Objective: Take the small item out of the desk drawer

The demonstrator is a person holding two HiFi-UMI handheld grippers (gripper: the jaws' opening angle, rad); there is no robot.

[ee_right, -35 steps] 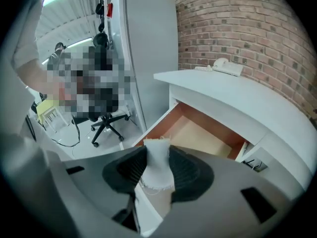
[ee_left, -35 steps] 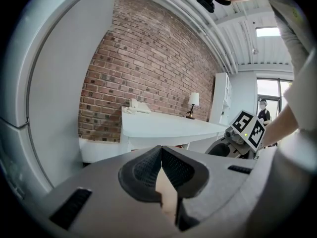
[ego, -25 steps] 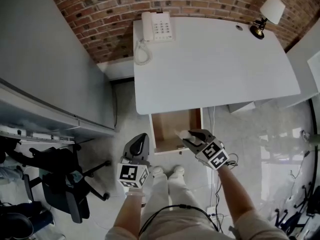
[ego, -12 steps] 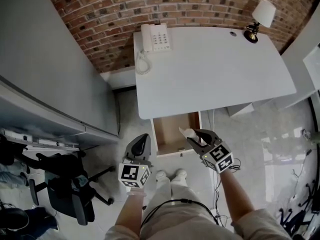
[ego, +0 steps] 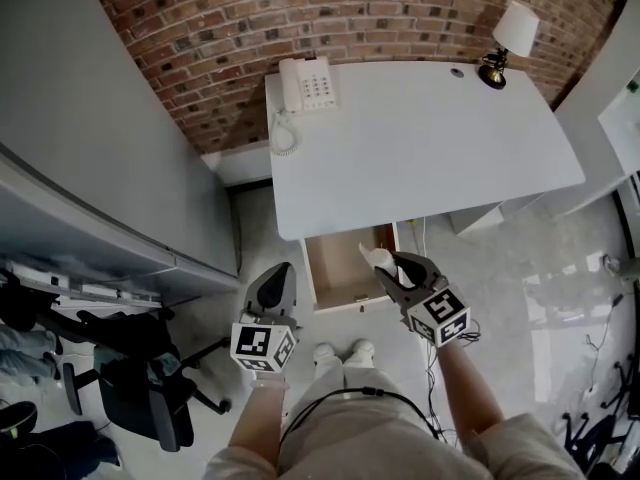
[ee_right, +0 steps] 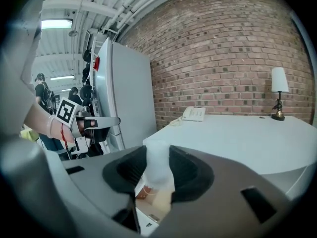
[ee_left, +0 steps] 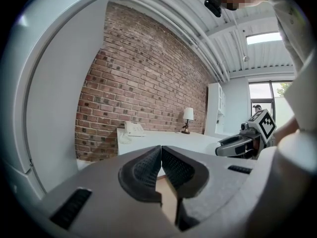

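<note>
Right gripper [ee_right: 159, 155]: pads clamped on small white item [ee_right: 157, 172], held over the right side of the open drawer [ego: 338, 268] (the drawer's place shows only in the head view). Left gripper [ee_left: 161, 157]: jaws together, empty, left of drawer.

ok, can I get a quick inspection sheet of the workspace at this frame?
Surface: white desk, top bare apart from phone and lamp at the back.
Job's things: drawer open; small white item held over it.
Clutter: nothing seen.
Grippers: left tongs shut, empty; right tongs shut on the small white item.
Cables: coiled phone cord at the desk's edge; black cable at the person's waist.
Surroundings: brick wall, grey cabinet, office chairs.
</note>
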